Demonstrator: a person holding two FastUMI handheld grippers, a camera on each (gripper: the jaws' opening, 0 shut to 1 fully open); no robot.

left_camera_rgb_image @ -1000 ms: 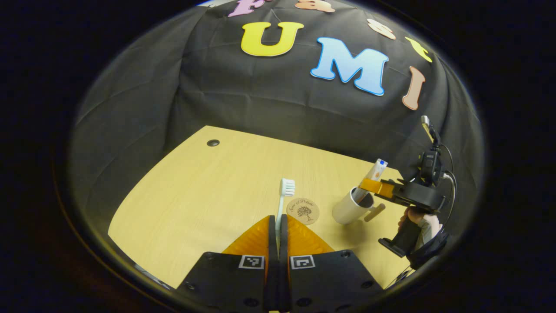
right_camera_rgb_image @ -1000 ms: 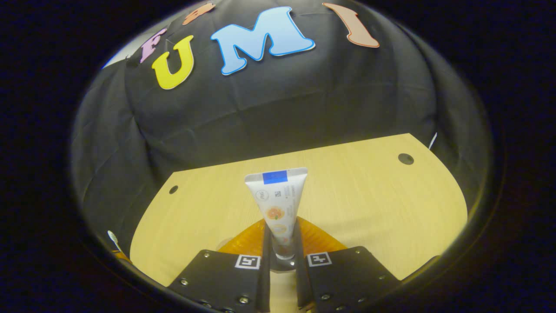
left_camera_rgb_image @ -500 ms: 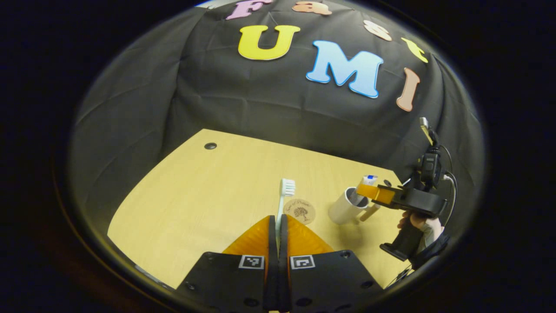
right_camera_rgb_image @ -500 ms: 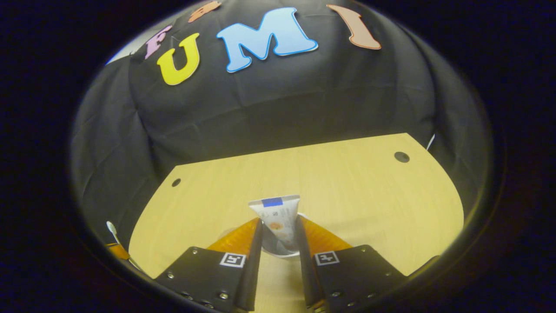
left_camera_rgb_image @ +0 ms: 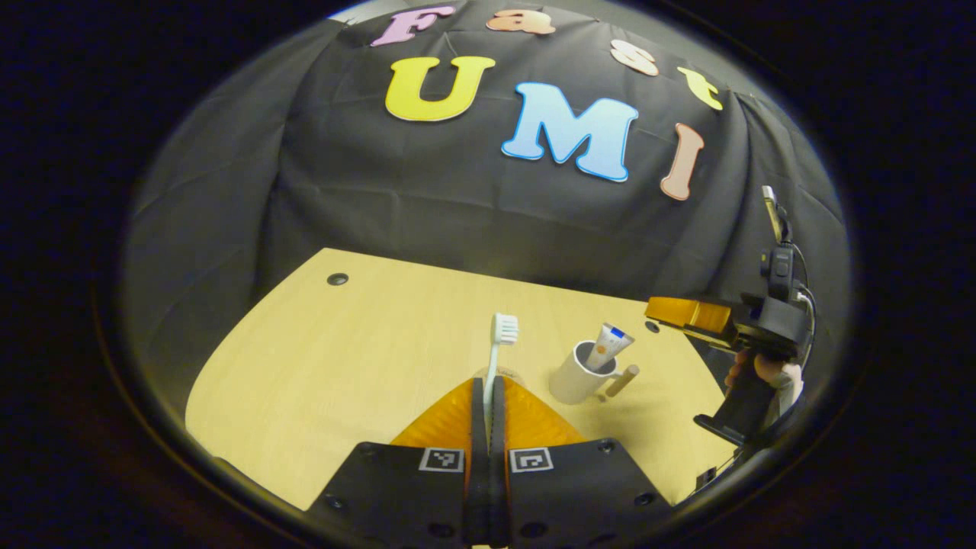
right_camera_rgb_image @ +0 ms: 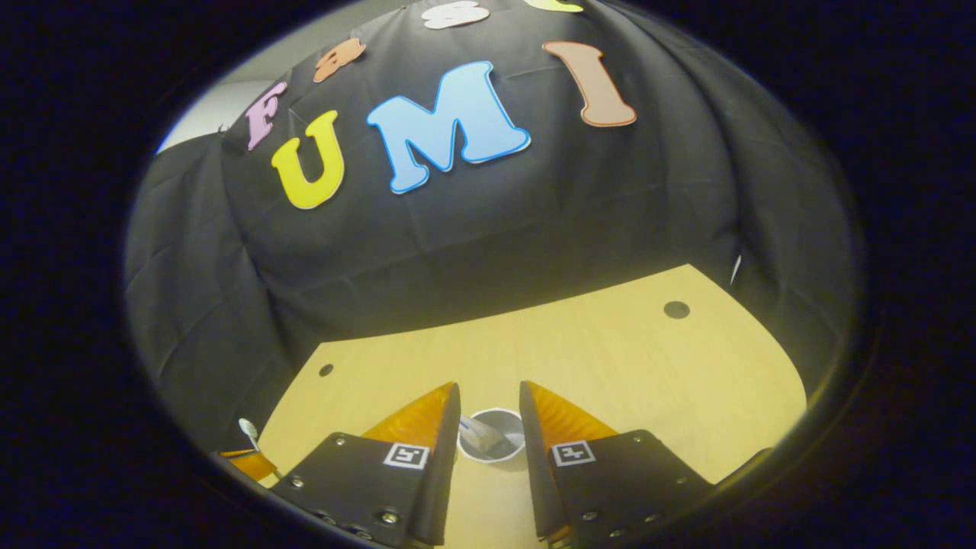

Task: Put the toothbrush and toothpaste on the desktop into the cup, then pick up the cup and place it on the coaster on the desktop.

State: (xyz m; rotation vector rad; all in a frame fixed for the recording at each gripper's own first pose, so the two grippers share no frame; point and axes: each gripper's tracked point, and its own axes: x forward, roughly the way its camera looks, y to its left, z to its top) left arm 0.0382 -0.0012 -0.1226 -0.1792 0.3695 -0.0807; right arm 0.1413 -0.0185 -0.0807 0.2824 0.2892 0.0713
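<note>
Two grippers are showing. The left gripper (left_camera_rgb_image: 489,381) is pinching the toothbrush (left_camera_rgb_image: 499,343) by its handle, fingers nearly together with the handle between them; the bristle head is pointing up and away, above the desktop (left_camera_rgb_image: 343,358). The cup (left_camera_rgb_image: 576,374) is standing upright on the desktop to the right of the toothbrush, its handle sticking out to the right. The toothpaste (left_camera_rgb_image: 610,343) is sitting inside the cup, leaning, its flat end poking above the rim. The right gripper (right_camera_rgb_image: 489,396) is hovering above the cup (right_camera_rgb_image: 492,446) with its fingers spread apart and gripping nothing; the cup mouth is showing between them, toothpaste (right_camera_rgb_image: 476,433) inside. The coaster is mostly hiding behind the left gripper's fingers, so I cannot place it exactly.
</note>
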